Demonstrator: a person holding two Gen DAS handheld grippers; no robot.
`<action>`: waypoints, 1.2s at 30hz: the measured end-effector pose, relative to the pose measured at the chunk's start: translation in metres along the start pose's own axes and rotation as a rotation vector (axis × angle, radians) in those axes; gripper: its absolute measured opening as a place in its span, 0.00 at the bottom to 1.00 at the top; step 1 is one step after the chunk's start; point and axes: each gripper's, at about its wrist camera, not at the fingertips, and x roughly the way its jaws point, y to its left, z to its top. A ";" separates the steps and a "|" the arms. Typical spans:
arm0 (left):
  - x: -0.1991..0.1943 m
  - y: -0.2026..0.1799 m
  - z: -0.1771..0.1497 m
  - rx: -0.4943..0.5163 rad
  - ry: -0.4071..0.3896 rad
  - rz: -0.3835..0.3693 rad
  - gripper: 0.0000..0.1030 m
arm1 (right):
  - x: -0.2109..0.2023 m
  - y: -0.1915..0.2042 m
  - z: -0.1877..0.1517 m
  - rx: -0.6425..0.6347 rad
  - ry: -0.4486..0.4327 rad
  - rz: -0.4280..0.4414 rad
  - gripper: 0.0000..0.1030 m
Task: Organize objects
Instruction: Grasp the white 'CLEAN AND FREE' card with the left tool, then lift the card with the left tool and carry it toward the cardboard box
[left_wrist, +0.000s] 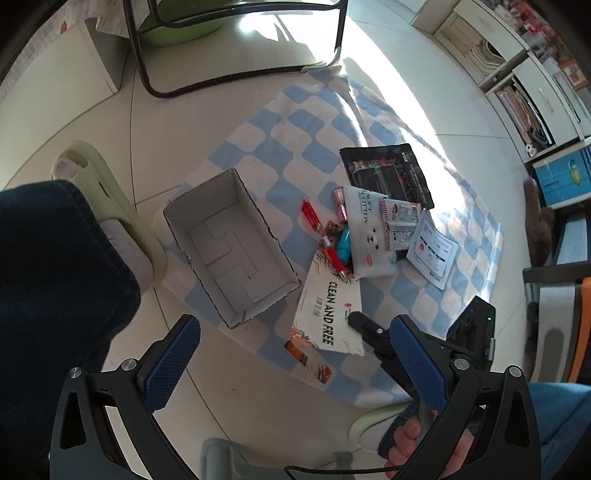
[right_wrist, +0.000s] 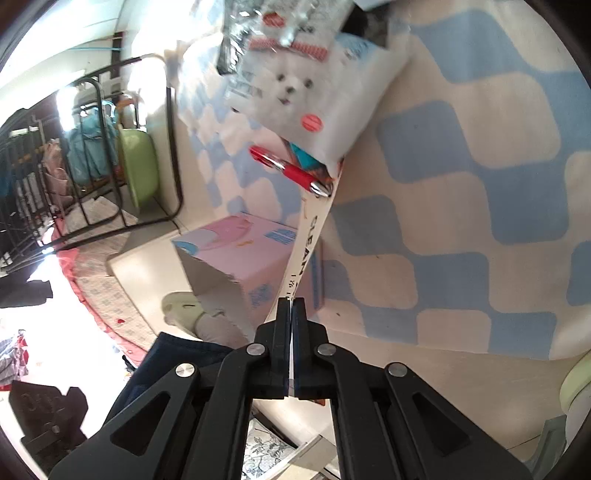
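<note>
An open, empty cardboard box (left_wrist: 232, 251) stands on a blue-and-white checked cloth (left_wrist: 280, 140); its pink outside (right_wrist: 240, 251) shows in the right wrist view. Beside it lies a pile: a white "CLEAN AND FREE" wipes packet (left_wrist: 328, 314), a red pen (left_wrist: 325, 240), a white "SOFT COTTON" packet (left_wrist: 369, 236), a black packet (left_wrist: 388, 173) and sachets. My right gripper (right_wrist: 291, 302) is shut on the near edge of the wipes packet (right_wrist: 306, 251), and its black tip (left_wrist: 354, 317) shows in the left wrist view. My left gripper (left_wrist: 295, 326) hangs open above the cloth, pointing down, with nothing between its blue pads (left_wrist: 173, 365).
A black chair frame (left_wrist: 236, 74) and a green basin (left_wrist: 177, 33) stand beyond the cloth. A person's dark trouser leg (left_wrist: 55, 277) and pale slipper (left_wrist: 110, 206) are left of the box. Shelves (left_wrist: 517, 74) and a blue crate (left_wrist: 561, 177) line the right side.
</note>
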 end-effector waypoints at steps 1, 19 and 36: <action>0.002 0.002 0.000 -0.022 0.013 -0.021 1.00 | -0.009 0.007 0.000 -0.005 -0.021 0.022 0.01; 0.035 0.025 -0.006 -0.204 0.143 -0.273 0.96 | -0.085 0.031 -0.042 -0.103 -0.050 0.208 0.02; 0.044 0.041 -0.011 -0.323 0.146 -0.421 0.01 | -0.093 0.009 -0.043 0.022 -0.046 0.225 0.05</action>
